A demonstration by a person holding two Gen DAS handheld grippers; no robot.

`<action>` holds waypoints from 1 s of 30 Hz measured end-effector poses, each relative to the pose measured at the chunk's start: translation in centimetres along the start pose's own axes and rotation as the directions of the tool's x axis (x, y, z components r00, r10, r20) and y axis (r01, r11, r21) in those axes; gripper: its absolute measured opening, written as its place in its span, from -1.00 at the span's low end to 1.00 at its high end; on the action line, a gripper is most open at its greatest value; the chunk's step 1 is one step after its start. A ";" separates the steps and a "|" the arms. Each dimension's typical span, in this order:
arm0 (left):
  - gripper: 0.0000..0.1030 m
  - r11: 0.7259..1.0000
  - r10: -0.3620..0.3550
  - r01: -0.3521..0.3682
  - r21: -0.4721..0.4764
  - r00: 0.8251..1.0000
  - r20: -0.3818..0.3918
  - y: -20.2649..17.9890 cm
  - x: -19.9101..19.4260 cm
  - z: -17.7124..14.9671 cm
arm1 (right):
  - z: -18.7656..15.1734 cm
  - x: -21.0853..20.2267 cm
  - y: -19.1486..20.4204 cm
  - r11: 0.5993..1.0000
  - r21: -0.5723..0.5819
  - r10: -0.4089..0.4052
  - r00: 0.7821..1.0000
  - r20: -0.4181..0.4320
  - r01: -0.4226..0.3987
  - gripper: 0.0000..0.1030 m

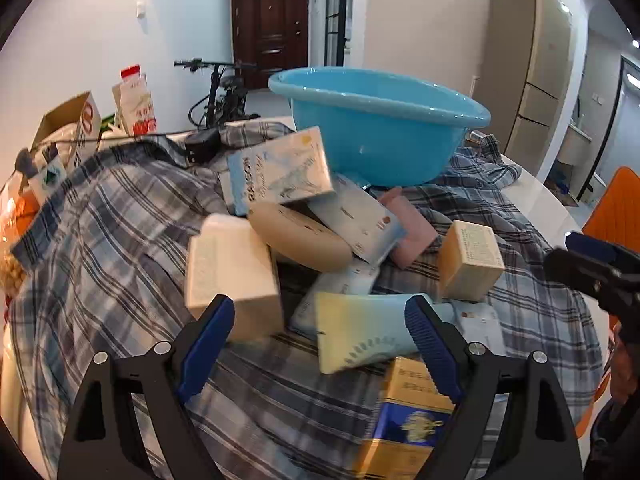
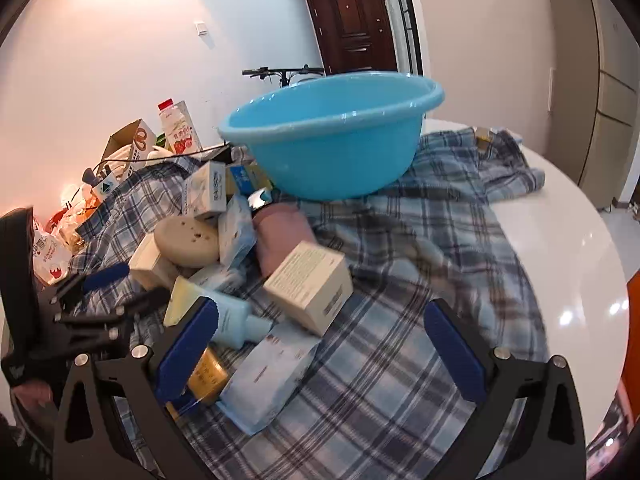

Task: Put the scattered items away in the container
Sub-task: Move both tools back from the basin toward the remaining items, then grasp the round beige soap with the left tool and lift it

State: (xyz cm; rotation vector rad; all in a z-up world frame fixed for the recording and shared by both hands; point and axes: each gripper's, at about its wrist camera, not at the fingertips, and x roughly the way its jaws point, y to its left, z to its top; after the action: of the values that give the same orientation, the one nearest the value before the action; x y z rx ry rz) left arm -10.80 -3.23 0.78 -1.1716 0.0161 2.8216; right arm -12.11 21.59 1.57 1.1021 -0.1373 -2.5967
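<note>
A blue plastic basin [image 1: 380, 120] [image 2: 332, 136] stands on a plaid cloth at the back of a heap of toiletries. My left gripper [image 1: 320, 320] is open just above a yellow-and-blue tube [image 1: 360, 332], with a cream box [image 1: 232, 276] by its left finger and a gold-and-blue box [image 1: 408, 420] under its right finger. My right gripper [image 2: 320, 328] is open, low over the cloth, just short of a small tan box [image 2: 308, 284] [image 1: 470, 260]. A round beige case [image 1: 300, 240], a pink item [image 1: 412, 224] and a light-blue box [image 1: 280, 172] lie nearer the basin. Neither gripper holds anything.
The plaid cloth [image 2: 400, 360] covers a white round table [image 2: 580, 240]. A milk carton [image 1: 136, 100], an open cardboard box [image 1: 72, 120] and snack bags crowd the far left. A black charger [image 1: 204, 144] lies behind the heap. An orange chair [image 1: 616, 208] stands at the right.
</note>
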 end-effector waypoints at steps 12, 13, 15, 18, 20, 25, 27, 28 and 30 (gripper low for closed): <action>0.73 0.994 -0.086 0.088 -0.064 0.996 0.033 2.7 2.1 3.7 | -1.5 0.7 0.7 0.999 0.030 0.013 0.999 -0.044 -0.012 0.99; 0.73 0.995 -0.090 0.091 -0.051 0.996 0.014 2.4 2.7 3.9 | -1.5 0.6 0.8 1.000 0.021 0.010 0.999 -0.042 -0.010 0.99; 0.73 0.994 -0.104 0.104 -0.025 0.995 -0.007 1.9 3.5 4.1 | -1.5 0.4 0.9 1.000 0.002 -0.003 0.999 -0.038 0.003 0.99; 0.73 0.996 -0.086 0.086 0.031 0.996 -0.016 1.0 4.3 4.4 | -1.7 0.3 0.5 1.000 0.002 -0.009 0.999 -0.044 0.009 0.99; 0.73 0.994 -0.059 0.060 0.088 0.998 -0.018 0.5 4.7 4.5 | -1.8 0.3 0.0 1.000 0.020 -0.003 0.999 -0.050 0.004 0.99; 0.73 0.984 -0.038 0.044 0.172 0.998 -0.041 0.8 5.4 4.9 | -1.9 0.2 -0.9 0.998 0.056 0.009 0.998 -0.056 -0.006 0.99; 0.73 0.974 -0.036 0.045 0.223 0.998 -0.047 0.6 5.5 4.9 | -1.9 0.4 -1.1 0.998 0.066 0.017 0.998 -0.058 -0.013 0.99; 0.73 0.965 -0.030 0.041 0.258 0.998 -0.048 0.4 5.6 4.9 | -2.0 0.4 -1.2 0.997 0.072 0.020 0.998 -0.059 -0.015 0.99; 0.73 0.946 -0.033 0.051 0.320 0.997 -0.063 -0.1 5.8 4.8 | -2.0 0.6 -1.3 0.996 0.083 0.027 0.998 -0.063 -0.021 0.99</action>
State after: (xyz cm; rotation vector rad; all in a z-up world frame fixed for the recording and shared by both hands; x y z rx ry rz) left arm -18.23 -2.48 0.11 -1.1574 0.4330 2.6147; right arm -11.40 22.69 -0.51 1.2035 -0.2428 -2.5514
